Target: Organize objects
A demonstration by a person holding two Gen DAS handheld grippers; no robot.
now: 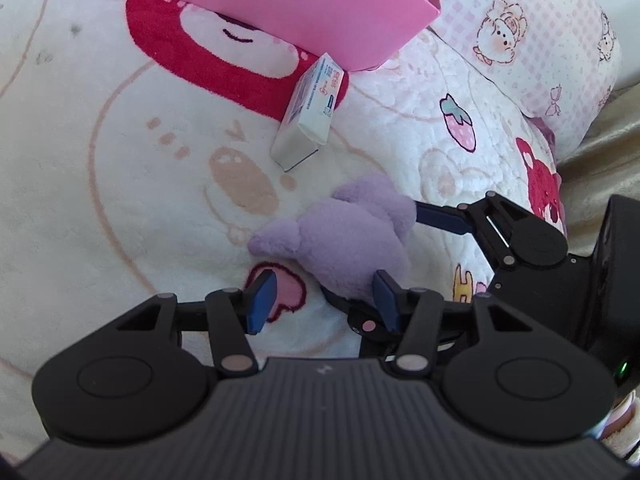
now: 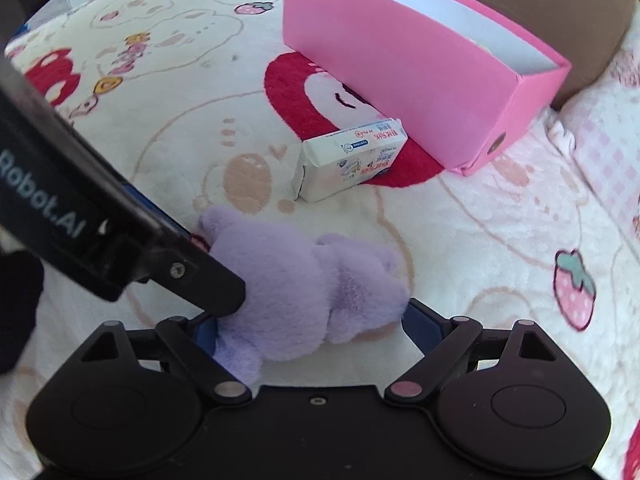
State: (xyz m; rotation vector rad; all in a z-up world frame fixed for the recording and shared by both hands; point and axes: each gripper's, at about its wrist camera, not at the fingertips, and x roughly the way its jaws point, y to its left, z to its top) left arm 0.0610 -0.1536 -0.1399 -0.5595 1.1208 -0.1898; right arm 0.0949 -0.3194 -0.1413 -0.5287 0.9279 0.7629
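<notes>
Right tool (image 2: 316, 328) clamps purple plush (image 2: 312, 292) on the blanket (image 2: 120, 128); left tool (image 1: 324, 300) jaws apart beside it, gripping nothing.

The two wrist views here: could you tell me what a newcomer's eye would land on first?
Probably the purple plush toy lying on the cartoon-print blanket, with the right gripper straddling it and the left gripper close beside it. Next, the bright pink box standing open behind, and the small white carton lying just in front of it.
</notes>
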